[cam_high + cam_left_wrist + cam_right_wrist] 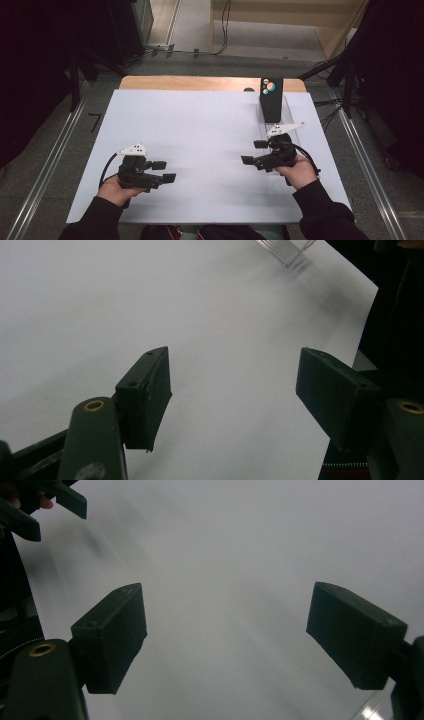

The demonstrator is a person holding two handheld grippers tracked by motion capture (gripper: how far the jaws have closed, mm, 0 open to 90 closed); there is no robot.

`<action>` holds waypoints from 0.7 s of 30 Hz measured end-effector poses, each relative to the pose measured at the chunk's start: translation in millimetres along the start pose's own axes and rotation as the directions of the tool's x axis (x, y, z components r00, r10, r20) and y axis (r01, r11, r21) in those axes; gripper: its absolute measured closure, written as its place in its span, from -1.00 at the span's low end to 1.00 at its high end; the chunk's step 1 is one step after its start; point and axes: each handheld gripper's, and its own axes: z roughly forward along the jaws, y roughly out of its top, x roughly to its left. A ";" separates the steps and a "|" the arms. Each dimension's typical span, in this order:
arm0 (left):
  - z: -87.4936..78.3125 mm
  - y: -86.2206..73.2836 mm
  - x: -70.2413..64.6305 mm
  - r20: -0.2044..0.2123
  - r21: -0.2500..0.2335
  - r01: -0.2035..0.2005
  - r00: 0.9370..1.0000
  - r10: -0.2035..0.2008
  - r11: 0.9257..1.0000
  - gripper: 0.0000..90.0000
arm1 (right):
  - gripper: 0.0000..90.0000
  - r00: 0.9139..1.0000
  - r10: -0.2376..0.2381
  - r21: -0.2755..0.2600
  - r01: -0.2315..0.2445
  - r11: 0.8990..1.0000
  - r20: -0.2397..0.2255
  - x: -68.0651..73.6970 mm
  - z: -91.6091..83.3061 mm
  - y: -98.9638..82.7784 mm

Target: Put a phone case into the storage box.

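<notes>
Both grippers hover low over the white tabletop [200,125], each held in a person's hand. My left gripper [165,171] at the near left points right; its jaws stand wide apart with nothing between them [232,357]. My right gripper [253,152] at the near right points left and is open too, with bare white surface between its jaws [225,590]. The left gripper's fingertips [70,500] appear in the top left corner of the right gripper view.
A black box [271,99] with coloured dots on top stands upright at the far end of a clear plastic tray [292,131] along the table's right side, just behind my right hand. A corner of that tray [287,250] shows in the left gripper view. Metal rails flank the table.
</notes>
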 end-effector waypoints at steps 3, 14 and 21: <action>-1.9 -1.5 -0.4 0.001 -0.002 -0.001 1.000 0.001 1.000 -0.33 | -0.68 1.000 -0.006 0.000 0.006 1.000 -0.009 1.4 -0.2 -5.9; -3.9 -5.5 -2.2 0.004 -0.002 -0.007 1.000 0.007 1.000 -0.33 | -0.68 0.999 -0.014 0.028 0.016 0.999 -0.049 7.3 -2.7 -24.9; -3.9 -6.4 -3.9 0.007 0.002 -0.011 1.000 0.011 1.000 -0.33 | -0.68 0.999 -0.020 0.039 0.021 0.999 -0.031 9.9 -10.8 -37.4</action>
